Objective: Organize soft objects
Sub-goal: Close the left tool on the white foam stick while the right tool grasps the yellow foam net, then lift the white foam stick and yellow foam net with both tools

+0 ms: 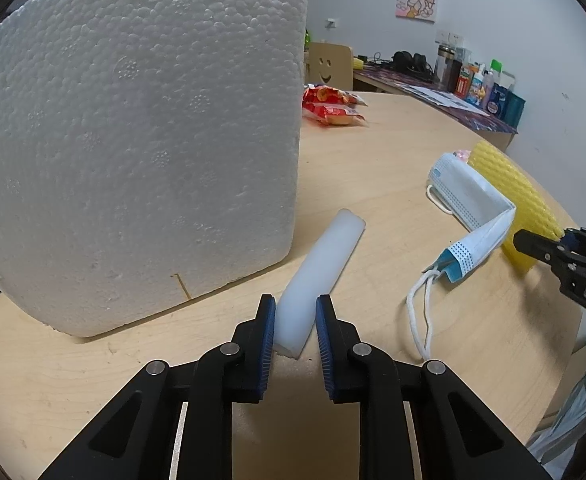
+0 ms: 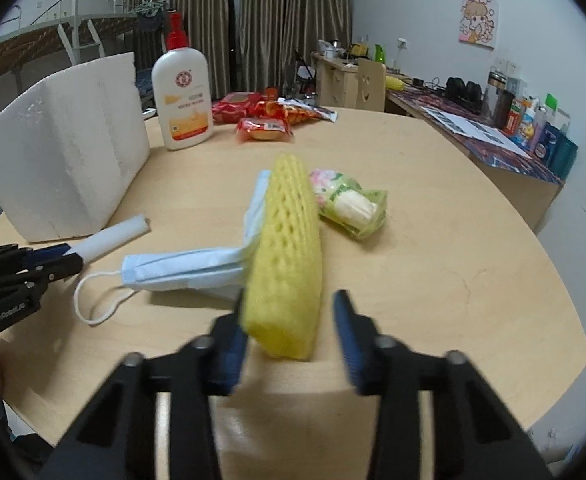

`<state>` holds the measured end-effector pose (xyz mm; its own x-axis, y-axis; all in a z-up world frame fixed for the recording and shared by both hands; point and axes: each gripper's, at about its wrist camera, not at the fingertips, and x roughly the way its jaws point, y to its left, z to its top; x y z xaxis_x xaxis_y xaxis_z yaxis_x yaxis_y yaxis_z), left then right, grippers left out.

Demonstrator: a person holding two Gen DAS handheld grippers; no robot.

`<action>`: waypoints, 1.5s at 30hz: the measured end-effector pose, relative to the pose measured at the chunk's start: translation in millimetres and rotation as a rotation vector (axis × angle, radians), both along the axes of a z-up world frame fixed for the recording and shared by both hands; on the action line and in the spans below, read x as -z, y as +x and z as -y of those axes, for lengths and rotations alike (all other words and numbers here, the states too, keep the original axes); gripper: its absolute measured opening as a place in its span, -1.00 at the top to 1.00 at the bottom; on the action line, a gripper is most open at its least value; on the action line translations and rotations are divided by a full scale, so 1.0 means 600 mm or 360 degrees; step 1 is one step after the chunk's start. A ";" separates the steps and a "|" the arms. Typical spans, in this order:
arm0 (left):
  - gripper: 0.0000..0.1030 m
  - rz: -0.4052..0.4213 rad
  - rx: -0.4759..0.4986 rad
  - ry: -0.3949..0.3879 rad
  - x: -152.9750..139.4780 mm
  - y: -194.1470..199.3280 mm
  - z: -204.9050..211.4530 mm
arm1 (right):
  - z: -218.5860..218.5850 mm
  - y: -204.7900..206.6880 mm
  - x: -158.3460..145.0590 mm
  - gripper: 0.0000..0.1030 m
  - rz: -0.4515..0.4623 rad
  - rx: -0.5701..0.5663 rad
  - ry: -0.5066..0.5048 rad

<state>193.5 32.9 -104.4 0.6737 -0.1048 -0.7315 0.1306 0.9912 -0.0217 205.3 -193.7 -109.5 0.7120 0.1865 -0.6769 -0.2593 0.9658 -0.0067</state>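
The left claw [image 1: 295,320] is gripping the white foam rod [image 1: 321,276] beside the foam box [image 1: 141,140]. The right claw [image 2: 289,324] is straddling the yellow net sleeve [image 2: 289,248], jaws not yet pressing. The mask [image 2: 181,272] and snack pack [image 2: 349,204] are lying loose on the table [image 2: 473,280]; sorting looks barely begun.

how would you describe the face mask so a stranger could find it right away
Start at the big white styrofoam block on the round wooden table. In front of it lies a white foam tube; just beyond that, the face mask lies folded, partly under the yellow foam net. It alone is pale blue, pleated, with white ear loops.
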 end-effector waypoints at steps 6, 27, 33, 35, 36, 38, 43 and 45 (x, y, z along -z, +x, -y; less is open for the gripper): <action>0.66 0.0010 0.0010 0.0005 -0.002 -0.001 0.001 | 0.012 0.017 0.012 0.76 -0.0036 0.0009 0.0124; 0.77 0.0268 0.0118 -0.0095 -0.079 -0.051 0.023 | 0.045 -0.026 -0.054 0.76 0.0184 -0.0055 0.0395; 0.77 0.0373 0.0124 -0.0103 -0.120 -0.067 0.027 | 0.045 -0.039 -0.081 0.76 0.0266 -0.0074 0.0401; 0.77 0.0411 0.0120 -0.0099 -0.134 -0.074 0.027 | 0.042 -0.046 -0.092 0.76 0.0300 -0.0081 0.0399; 0.77 0.0428 0.0118 -0.0098 -0.140 -0.078 0.026 | 0.042 -0.048 -0.097 0.76 0.0317 -0.0085 0.0395; 0.77 0.0466 0.0107 -0.0098 -0.155 -0.086 0.024 | 0.041 -0.053 -0.109 0.76 0.0353 -0.0100 0.0398; 0.77 0.0569 0.0098 -0.0083 -0.193 -0.109 0.029 | 0.038 -0.066 -0.137 0.76 0.0447 -0.0128 0.0406; 0.77 0.0601 0.0093 -0.0082 -0.204 -0.118 0.029 | 0.036 -0.070 -0.146 0.76 0.0477 -0.0141 0.0408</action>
